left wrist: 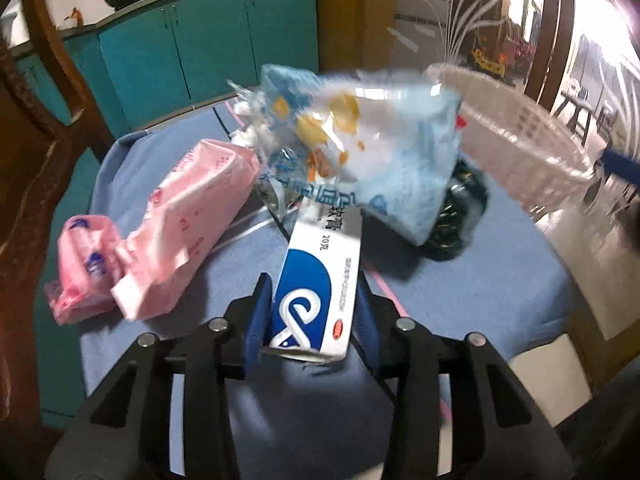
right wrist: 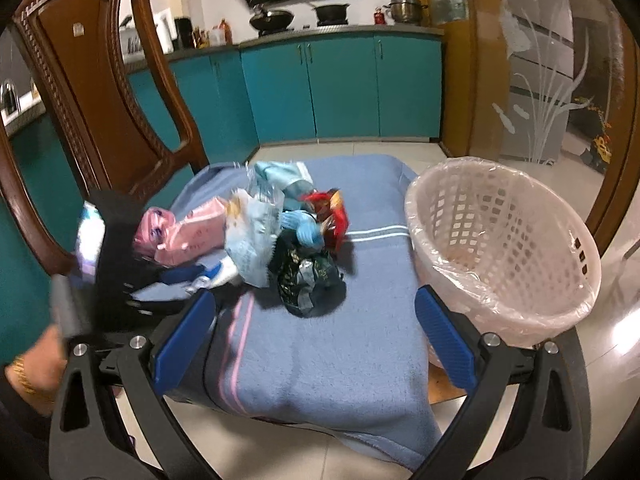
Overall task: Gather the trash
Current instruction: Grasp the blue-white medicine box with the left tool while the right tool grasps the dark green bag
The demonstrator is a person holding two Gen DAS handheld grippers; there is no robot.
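Blue & white box (left wrist: 316, 292) was clamped btwn the left gripper (left wrist: 312, 308) fingers, just above the blue blanket (right wrist: 340, 344), near edge of the trash pile. Blue wrapper (left wrist: 384, 152) sat just beyond it, pink pack (left wrist: 196, 208) to the left. Lined basket (right wrist: 512, 248) stood at right. Right gripper (right wrist: 316, 332) was spread wide, holding nothing

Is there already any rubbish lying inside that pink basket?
No. In the right wrist view the pink basket, lined with a clear bag, shows only its bare latticed wall and bottom, and the wrappers all lie on the blue blanket.
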